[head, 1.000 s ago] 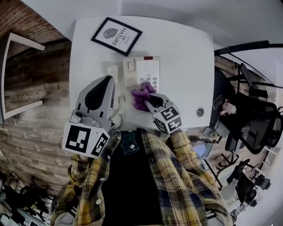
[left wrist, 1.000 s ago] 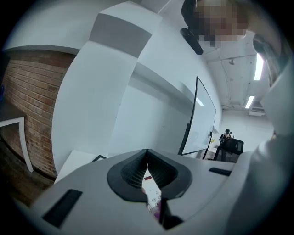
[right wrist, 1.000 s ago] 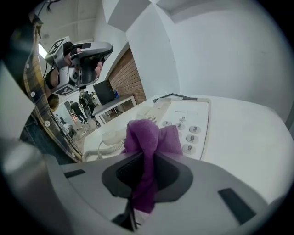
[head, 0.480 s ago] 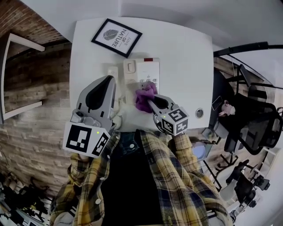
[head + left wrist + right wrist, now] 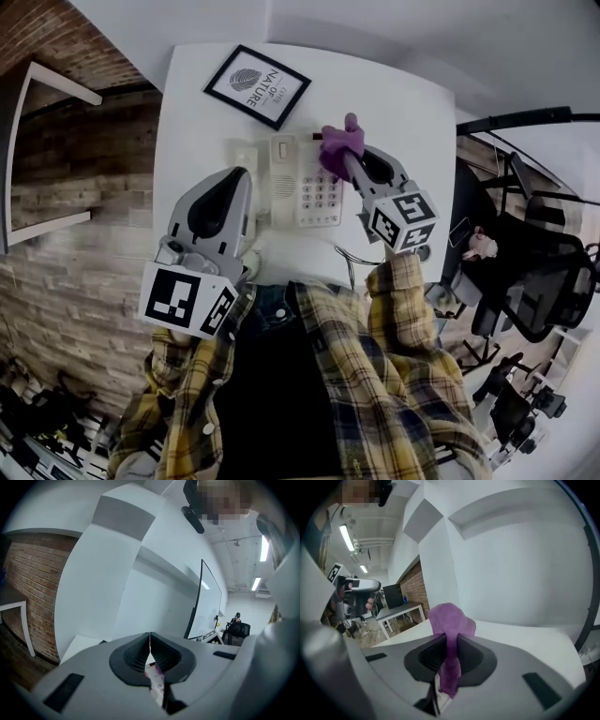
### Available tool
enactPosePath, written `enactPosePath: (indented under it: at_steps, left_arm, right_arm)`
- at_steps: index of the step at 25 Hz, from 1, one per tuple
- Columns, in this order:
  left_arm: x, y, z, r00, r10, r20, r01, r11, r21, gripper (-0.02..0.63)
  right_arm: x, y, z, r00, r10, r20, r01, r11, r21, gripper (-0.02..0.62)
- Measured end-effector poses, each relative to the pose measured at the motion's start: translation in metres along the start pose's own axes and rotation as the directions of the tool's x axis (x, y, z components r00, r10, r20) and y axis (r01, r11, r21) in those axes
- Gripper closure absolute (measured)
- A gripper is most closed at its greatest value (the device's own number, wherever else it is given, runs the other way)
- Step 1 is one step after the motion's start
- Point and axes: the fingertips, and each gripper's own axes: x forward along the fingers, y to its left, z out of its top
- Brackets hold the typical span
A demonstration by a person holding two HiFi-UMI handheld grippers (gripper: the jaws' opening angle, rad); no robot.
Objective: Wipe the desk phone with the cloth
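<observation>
Across the worktop [image 5: 403, 112], along the desk phone [image 5: 305, 187], your right gripper [image 5: 349, 161] has swept from the near keys to the phone's far edge. Your left gripper [image 5: 236, 176] hovers beside the phone's left side, jaws together on nothing. Clamped in the right jaws, the purple cloth [image 5: 336, 142] sits bunched at the phone's far right corner. I'd judge the keypad covered and the left half yet to wipe.
</observation>
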Motion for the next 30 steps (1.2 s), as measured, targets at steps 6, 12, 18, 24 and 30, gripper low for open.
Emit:
enactPosePath:
  at_steps: [6,12,18,24,30]
  left_arm:
    - [-0.002,0.002,0.001,1.0,0.019,0.007,-0.019,1.0,-0.001,0.591]
    - [-0.001,0.006,0.001,0.999,0.033,0.006,-0.033,0.999,-0.007,0.591]
    - [0.001,0.003,0.001,1.0,0.023,0.002,-0.023,1.0,-0.005,0.591]
    - [0.002,-0.001,0.0,1.0,0.007,-0.003,-0.007,1.0,0.001,0.591]
    - [0.002,-0.004,0.0,1.0,-0.005,-0.003,0.005,1.0,0.003,0.591]
  right_arm:
    - [0.042,-0.024,-0.016,0.995,-0.031,-0.095,0.024,0.997,-0.075,0.534]
    - [0.05,-0.03,-0.036,0.996,-0.035,-0.078,0.027,0.995,-0.099,0.534]
    - [0.041,-0.017,-0.046,0.995,-0.026,-0.091,0.016,0.993,-0.117,0.534]
    - [0.029,-0.011,-0.063,0.995,-0.026,-0.1,0.015,0.994,-0.109,0.534]
    - [0.012,0.003,-0.082,0.993,-0.023,-0.113,0.014,0.997,-0.075,0.534]
